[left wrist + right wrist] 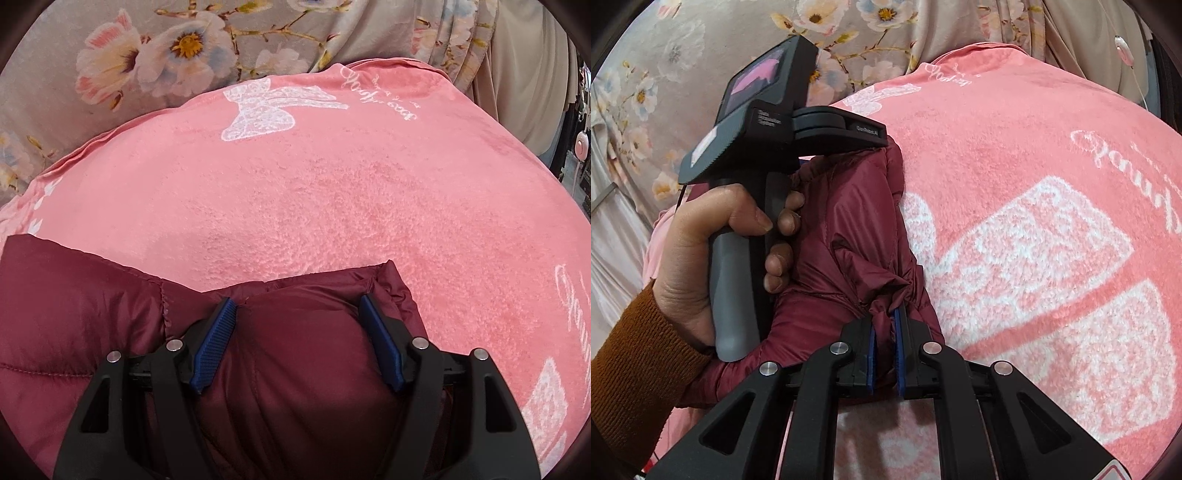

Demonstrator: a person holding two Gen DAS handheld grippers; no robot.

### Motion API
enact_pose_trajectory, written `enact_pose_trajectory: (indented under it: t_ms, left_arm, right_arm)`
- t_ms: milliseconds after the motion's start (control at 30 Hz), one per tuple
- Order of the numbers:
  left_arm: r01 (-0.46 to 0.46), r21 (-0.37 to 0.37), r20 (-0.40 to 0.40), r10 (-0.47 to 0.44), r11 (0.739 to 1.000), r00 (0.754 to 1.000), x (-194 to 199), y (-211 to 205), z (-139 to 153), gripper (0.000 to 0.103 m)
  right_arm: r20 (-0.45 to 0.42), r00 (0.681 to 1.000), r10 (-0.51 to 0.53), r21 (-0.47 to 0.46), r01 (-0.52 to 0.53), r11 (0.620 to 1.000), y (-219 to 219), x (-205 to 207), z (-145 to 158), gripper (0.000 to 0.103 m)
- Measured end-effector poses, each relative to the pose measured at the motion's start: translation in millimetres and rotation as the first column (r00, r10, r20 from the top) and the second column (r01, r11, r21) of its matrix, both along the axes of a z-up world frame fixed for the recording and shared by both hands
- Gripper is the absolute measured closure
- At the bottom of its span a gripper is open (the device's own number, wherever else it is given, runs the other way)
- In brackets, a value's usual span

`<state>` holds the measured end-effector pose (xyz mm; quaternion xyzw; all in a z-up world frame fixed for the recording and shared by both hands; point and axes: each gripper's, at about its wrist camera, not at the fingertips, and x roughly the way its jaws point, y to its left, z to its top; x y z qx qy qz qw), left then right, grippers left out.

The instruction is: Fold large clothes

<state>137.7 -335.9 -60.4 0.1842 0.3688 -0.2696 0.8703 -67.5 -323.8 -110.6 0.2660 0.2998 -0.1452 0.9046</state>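
Note:
A maroon puffer jacket (110, 325) lies on a pink fleece blanket (314, 192). In the left wrist view my left gripper (299, 306) is open, its blue pads (216, 343) spread on either side of a puffed fold of the jacket, pressing down on it. In the right wrist view my right gripper (886, 317) is shut on a bunched pinch of the jacket (849, 229) at its edge. The left gripper's handle (750, 155) stands upright on the jacket, held by a hand in an orange sleeve.
The pink blanket (1034, 155) has white bow and script prints and covers a bed. Behind it hangs a grey floral cloth (147, 55). A beige curtain (524, 74) and a white cord switch (1123, 48) are at the far right.

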Motion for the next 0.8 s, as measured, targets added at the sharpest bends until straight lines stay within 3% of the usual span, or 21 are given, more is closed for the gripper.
enact_pose_trajectory:
  t_ms: [67,200,267,333,433,500,667,800]
  left_arm:
    - [-0.013,-0.013,0.001,0.013,1.000,1.000,-4,9,9,0.036]
    - [-0.048,-0.118,-0.056,0.041,0.992,0.998,-26,50,46,0.035]
    - [-0.076,-0.151,-0.065,0.067,0.986,0.996,-39,79,66,0.029]
    - [-0.112,-0.191,-0.071,0.100,0.975,0.992,-51,116,85,0.020]
    - [-0.206,-0.263,-0.122,0.179,0.942,0.976,-63,189,102,0.012]
    - [-0.273,-0.302,-0.196,0.221,0.913,0.955,-63,228,99,0.011]
    - [-0.434,-0.419,-0.447,0.234,0.798,0.863,-61,304,57,0.011]
    - [-0.443,-0.431,-0.496,0.204,0.786,0.844,-71,305,31,0.011]
  right_arm:
    - [0.014,1.000,0.008,0.020,-0.008,1.000,-2,0,0,0.095]
    - [0.057,0.998,0.027,0.075,-0.031,0.997,-9,-7,3,0.089]
    - [0.068,0.998,0.015,0.077,-0.021,0.997,-10,-15,10,0.078]
    - [0.062,0.998,-0.005,0.035,0.003,0.999,-7,-22,20,0.054]
    - [0.095,0.995,-0.004,0.012,0.003,1.000,-7,-31,39,0.045]
    - [0.123,0.992,0.022,0.040,-0.027,0.999,-11,-29,51,0.041]
    - [0.139,0.989,0.042,0.110,-0.057,0.992,-22,-10,58,0.035]
    - [0.097,0.994,0.050,0.155,-0.065,0.986,-25,6,42,0.035]
